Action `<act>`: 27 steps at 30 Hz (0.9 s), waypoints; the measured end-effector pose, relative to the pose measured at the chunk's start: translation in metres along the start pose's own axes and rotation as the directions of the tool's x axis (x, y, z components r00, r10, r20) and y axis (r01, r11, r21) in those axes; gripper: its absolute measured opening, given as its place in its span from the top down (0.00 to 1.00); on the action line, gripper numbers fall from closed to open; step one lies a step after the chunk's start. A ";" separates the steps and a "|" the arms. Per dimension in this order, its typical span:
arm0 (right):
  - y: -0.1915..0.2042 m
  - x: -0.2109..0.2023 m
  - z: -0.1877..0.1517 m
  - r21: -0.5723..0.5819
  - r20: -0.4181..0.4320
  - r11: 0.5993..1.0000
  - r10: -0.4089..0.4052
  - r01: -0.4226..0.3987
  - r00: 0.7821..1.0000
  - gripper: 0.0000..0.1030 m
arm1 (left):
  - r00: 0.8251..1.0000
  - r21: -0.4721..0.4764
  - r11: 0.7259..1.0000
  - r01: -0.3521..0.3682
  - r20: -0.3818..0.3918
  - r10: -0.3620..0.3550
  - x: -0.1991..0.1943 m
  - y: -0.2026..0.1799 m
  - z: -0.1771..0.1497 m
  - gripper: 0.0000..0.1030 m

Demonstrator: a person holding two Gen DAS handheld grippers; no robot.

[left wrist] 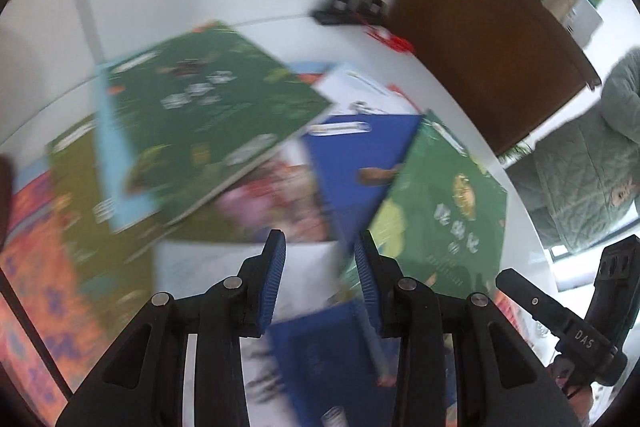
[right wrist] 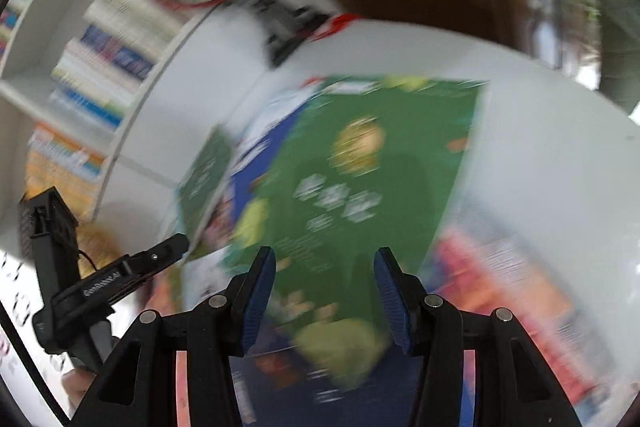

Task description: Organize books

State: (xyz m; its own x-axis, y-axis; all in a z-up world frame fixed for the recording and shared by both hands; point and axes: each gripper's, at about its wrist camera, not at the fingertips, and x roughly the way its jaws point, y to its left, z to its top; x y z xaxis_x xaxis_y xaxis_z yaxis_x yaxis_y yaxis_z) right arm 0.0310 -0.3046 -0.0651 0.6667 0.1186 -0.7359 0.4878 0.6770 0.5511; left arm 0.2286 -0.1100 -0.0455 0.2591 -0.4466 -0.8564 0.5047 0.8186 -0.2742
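Green book at twelve o'clock beyond my right gripper, jaws apart, empty, left gripper likewise over blue book.

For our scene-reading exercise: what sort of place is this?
Probably a home study or reading corner: picture books strewn over a white table, and a white bookshelf packed with more books.
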 end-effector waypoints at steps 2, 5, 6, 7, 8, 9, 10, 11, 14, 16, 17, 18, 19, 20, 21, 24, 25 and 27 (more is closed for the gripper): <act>-0.012 -0.001 0.005 0.011 0.009 0.999 -0.038 0.037 0.999 0.52 | 1.000 0.025 1.000 0.012 -0.022 -0.011 0.015 -0.013 0.005 0.67; -0.025 0.003 0.012 0.034 -0.005 0.998 -0.060 0.060 0.998 0.52 | 0.999 0.053 0.998 0.016 -0.052 -0.013 0.034 -0.028 0.008 0.67; -0.028 0.004 0.014 0.038 -0.009 0.997 -0.065 0.065 0.998 0.52 | 0.998 0.057 0.998 0.020 -0.060 -0.017 0.039 -0.032 0.008 0.67; -0.030 0.004 0.015 0.038 -0.010 0.997 -0.072 0.073 0.997 0.52 | 0.998 0.058 0.998 0.023 -0.066 -0.019 0.042 -0.034 0.008 0.67; -0.033 0.004 0.017 0.038 -0.008 0.996 -0.081 0.081 0.997 0.52 | 0.998 0.060 0.998 0.025 -0.067 -0.021 0.043 -0.035 0.008 0.67; -0.033 0.005 0.018 0.038 -0.009 0.996 -0.084 0.084 0.996 0.52 | 0.998 0.069 0.997 0.025 -0.062 -0.021 0.043 -0.037 0.008 0.67; -0.036 0.005 0.019 0.040 -0.011 0.996 -0.085 0.085 0.996 0.52 | 0.998 0.076 0.997 0.022 -0.063 -0.017 0.044 -0.038 0.008 0.67; -0.037 0.007 0.020 0.040 -0.015 0.995 -0.086 0.087 0.996 0.52 | 0.998 0.082 0.997 0.013 -0.061 -0.008 0.044 -0.040 0.009 0.66; -0.040 0.014 0.024 0.043 -0.033 0.995 -0.087 0.088 0.996 0.52 | 0.998 0.095 0.995 -0.007 -0.056 0.013 0.046 -0.043 0.009 0.66; -0.041 0.018 0.026 0.038 -0.044 0.996 -0.082 0.083 0.996 0.52 | 0.998 0.102 0.995 -0.009 -0.055 0.015 0.046 -0.044 0.008 0.66; -0.041 0.021 0.028 0.032 -0.050 0.997 -0.073 0.075 0.996 0.52 | 0.998 0.105 0.994 0.000 -0.059 0.006 0.046 -0.045 0.008 0.66; -0.040 0.024 0.030 0.023 -0.060 0.998 -0.064 0.065 0.996 0.52 | 0.998 0.111 0.994 0.017 -0.066 -0.009 0.046 -0.046 0.007 0.65; -0.039 0.026 0.031 0.016 -0.066 0.998 -0.054 0.056 0.996 0.52 | 0.997 0.116 0.993 0.026 -0.073 -0.017 0.046 -0.048 0.006 0.65; -0.038 0.027 0.032 0.009 -0.066 0.999 -0.050 0.051 0.997 0.49 | 0.997 0.119 0.992 0.031 -0.079 -0.022 0.047 -0.049 0.006 0.65; -0.037 0.027 0.033 -0.004 -0.063 0.998 -0.064 0.064 0.996 0.49 | 0.996 0.118 0.992 0.035 -0.083 -0.026 0.046 -0.049 0.004 0.64; -0.036 0.027 0.037 -0.038 -0.061 0.997 -0.073 0.070 0.995 0.48 | 0.996 0.098 0.994 0.047 -0.083 -0.038 0.042 -0.047 -0.004 0.64; -0.036 0.027 0.037 -0.048 -0.064 0.997 -0.063 0.060 0.996 0.48 | 0.996 0.098 0.994 0.038 -0.083 -0.030 0.040 -0.047 -0.007 0.64; -0.033 0.027 0.037 -0.082 -0.072 0.996 -0.042 0.036 0.997 0.48 | 0.997 0.100 0.995 0.014 -0.079 -0.006 0.033 -0.048 -0.015 0.64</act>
State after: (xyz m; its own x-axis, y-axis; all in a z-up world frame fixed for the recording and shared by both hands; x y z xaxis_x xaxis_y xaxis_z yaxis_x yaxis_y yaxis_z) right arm 0.0536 -0.3513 -0.0884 0.6034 0.1425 -0.7846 0.4632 0.7383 0.4903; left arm 0.2009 -0.1587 -0.0670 0.1898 -0.4216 -0.8867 0.5882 0.7719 -0.2411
